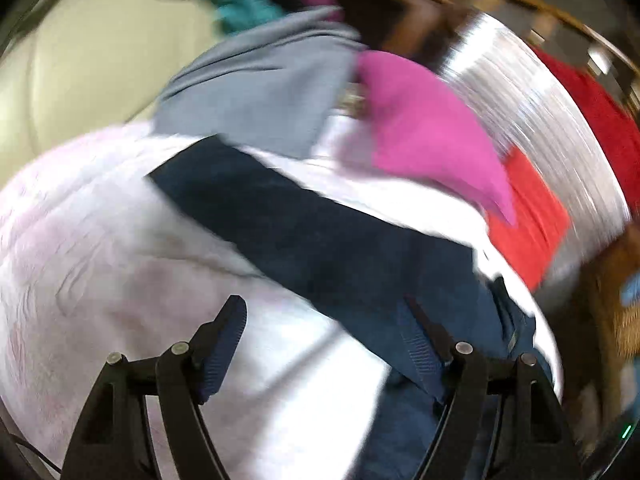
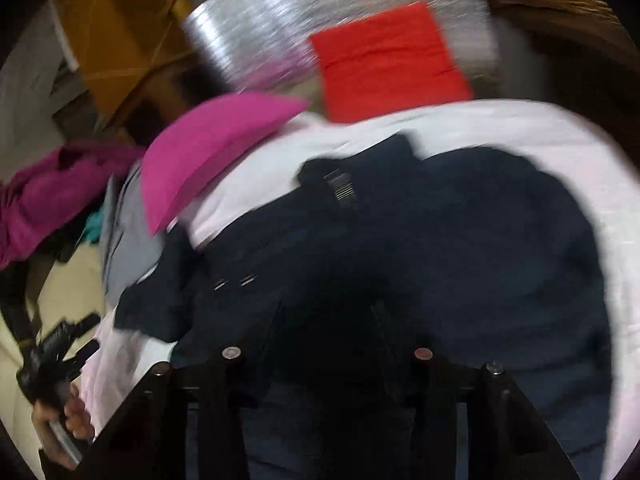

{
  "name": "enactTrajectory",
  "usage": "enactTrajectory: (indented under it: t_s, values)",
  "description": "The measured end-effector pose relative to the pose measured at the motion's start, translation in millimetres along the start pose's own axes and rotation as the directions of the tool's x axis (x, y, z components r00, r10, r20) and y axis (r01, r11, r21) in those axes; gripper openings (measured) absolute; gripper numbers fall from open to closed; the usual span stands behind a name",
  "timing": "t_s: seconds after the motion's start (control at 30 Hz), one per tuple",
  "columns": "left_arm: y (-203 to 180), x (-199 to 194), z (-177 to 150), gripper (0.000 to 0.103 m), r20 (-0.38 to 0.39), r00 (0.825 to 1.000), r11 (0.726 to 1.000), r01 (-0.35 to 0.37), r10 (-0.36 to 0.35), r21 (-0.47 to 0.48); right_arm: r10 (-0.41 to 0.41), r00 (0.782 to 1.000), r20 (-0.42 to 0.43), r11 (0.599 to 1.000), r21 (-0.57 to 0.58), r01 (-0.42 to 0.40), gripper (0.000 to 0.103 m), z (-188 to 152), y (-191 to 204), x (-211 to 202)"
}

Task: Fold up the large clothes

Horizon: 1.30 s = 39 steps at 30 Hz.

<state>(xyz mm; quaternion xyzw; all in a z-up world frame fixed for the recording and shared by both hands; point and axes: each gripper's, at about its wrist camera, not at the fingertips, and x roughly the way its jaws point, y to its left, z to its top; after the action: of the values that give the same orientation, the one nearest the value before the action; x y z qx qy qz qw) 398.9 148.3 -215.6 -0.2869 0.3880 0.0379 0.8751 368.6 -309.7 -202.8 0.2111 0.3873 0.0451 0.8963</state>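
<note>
Dark navy garment (image 2: 440, 248) lay rumpled on a pale pink-white sheet (image 2: 520, 128). It looked like a shirt: a small striped label sat near its far edge, and two pale marks, perhaps buttons, near its left side. One long, flat strip of it (image 1: 304, 232) ran diagonally across the sheet. Frames blurred; finer detail could not be told.

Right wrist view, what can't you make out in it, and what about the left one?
- Right gripper: black fingers merge into the navy garment under them; open or shut is unclear.
- Navy garment: lower part cut off by the right view's bottom edge; type unreadable.
- Left view: motion blur smears the silver surface.
</note>
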Motion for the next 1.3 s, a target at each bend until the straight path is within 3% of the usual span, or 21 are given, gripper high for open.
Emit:
enactTrajectory:
  t_s: [0.17,0.27,0.33,0.4,0.53,0.77,0.9,1.0,1.1,1.17,1.3]
  values:
    - [44,30,17,0.078,-0.056,0.998,0.986,0.021,-0.030,-0.164,0.052,0.995,-0.088,0.998,-0.033,-0.055,0.046,-10,48,46]
    - [57,52,19,0.077,-0.090,0.994,0.972,0.037,-0.059,-0.231,0.035,0.976,-0.216,0.999,-0.014,-0.038,0.045,-18,54,90]
    - [68,58,17,0.074,-0.091,0.993,0.961,0.049,-0.076,-0.272,0.029,0.967,-0.253,1.000,-0.002,-0.030,0.039,-25,51,100]
    - [73,65,17,0.059,-0.090,0.990,0.950,0.075,-0.107,-0.305,0.054,0.971,-0.232,0.998,0.003,-0.055,0.039,-27,48,92]
    - [80,74,23,0.049,-0.053,0.990,0.936,0.109,-0.134,-0.335,0.100,0.985,-0.140,0.995,0.001,-0.101,0.039,-23,37,55]
    - [87,95,31,0.020,-0.017,0.981,0.908,0.175,-0.196,-0.382,0.095,0.994,-0.055,0.995,0.036,-0.094,0.038,-24,7,9]
    - [66,81,37,0.008,0.029,0.984,0.939,0.179,-0.178,-0.295,0.077,0.997,-0.031,0.996,0.055,-0.075,0.038,-23,-11,-11]
    - [38,64,43,0.007,0.059,0.983,0.962,0.184,-0.175,-0.200,0.073,0.997,-0.001,0.994,0.077,-0.072,0.038,-22,-22,-27]
    - [-12,33,45,0.007,0.093,0.975,0.977,0.207,-0.202,-0.042,0.056,0.998,0.037,0.995,0.083,-0.059,0.038,-20,-32,-46]
    - [-43,12,38,0.007,0.114,0.963,0.969,0.238,-0.244,0.058,0.052,0.997,0.060,0.994,0.095,-0.058,0.038,-21,-41,-61]
    - [-115,-31,10,0.006,0.128,0.917,0.900,0.332,-0.378,0.283,0.032,0.994,0.105,0.992,0.121,-0.045,0.038,-24,-60,-89]
